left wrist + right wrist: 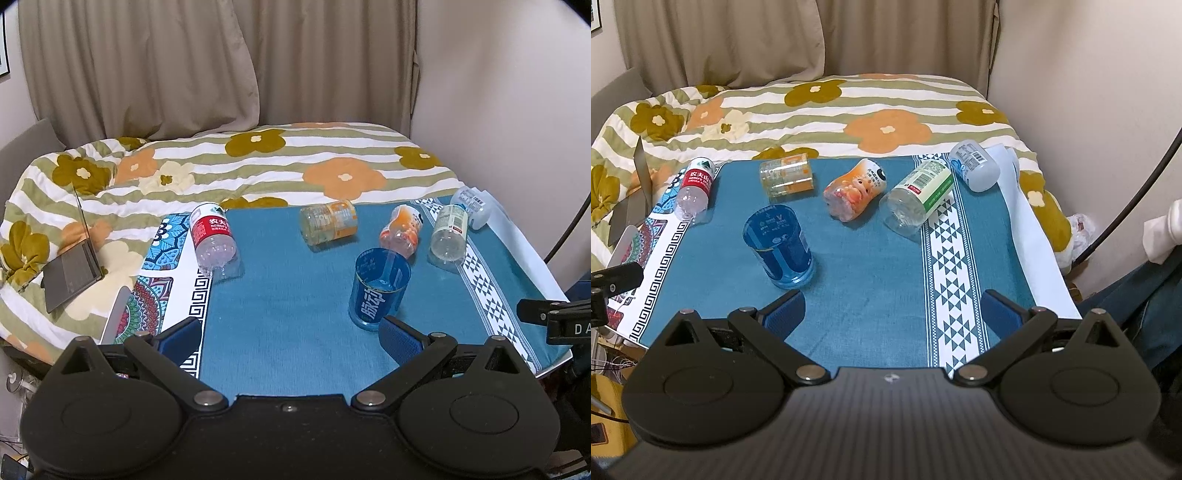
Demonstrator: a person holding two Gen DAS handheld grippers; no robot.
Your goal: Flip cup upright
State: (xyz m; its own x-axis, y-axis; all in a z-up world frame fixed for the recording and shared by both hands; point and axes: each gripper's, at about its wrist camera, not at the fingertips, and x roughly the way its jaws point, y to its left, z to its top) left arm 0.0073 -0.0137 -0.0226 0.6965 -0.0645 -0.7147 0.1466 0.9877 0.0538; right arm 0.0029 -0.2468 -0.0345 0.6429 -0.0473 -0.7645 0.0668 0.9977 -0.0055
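The blue cup (379,288) stands on the teal cloth (288,302) covering the surface, open mouth up, base down on the cloth. It carries white characters on its side. All positions below are given against this cup.

Left claw (291,338): jaws apart, nothing between them. Its one blue fingertip (400,341) sits just beside the cup's base, on the near side; contact cannot be confirmed from the left wrist view.

Right claw (894,314): jaws apart, holding nothing. Its nearer fingertip (785,314) lies close in front of the cup (779,245), apart from it.

Items lying on their sides beyond the cup:
- Red-label bottle (694,190), far-left of the cup, at the edge of the teal cloth, partly on a patterned mat (650,254).
- Orange-label bottle (786,177), directly behind the cup.
- Orange printed bottle (855,190), behind and to the right.
- Green-label bottle (918,195), further right, resting across the white patterned band of the cloth.
- Pale blue bottle (975,166), furthest right, at the far corner.

A flowered, striped blanket (820,114) covers the bed beyond the surface. A laptop (74,273) rests on the blanket, well to the left of the cup.
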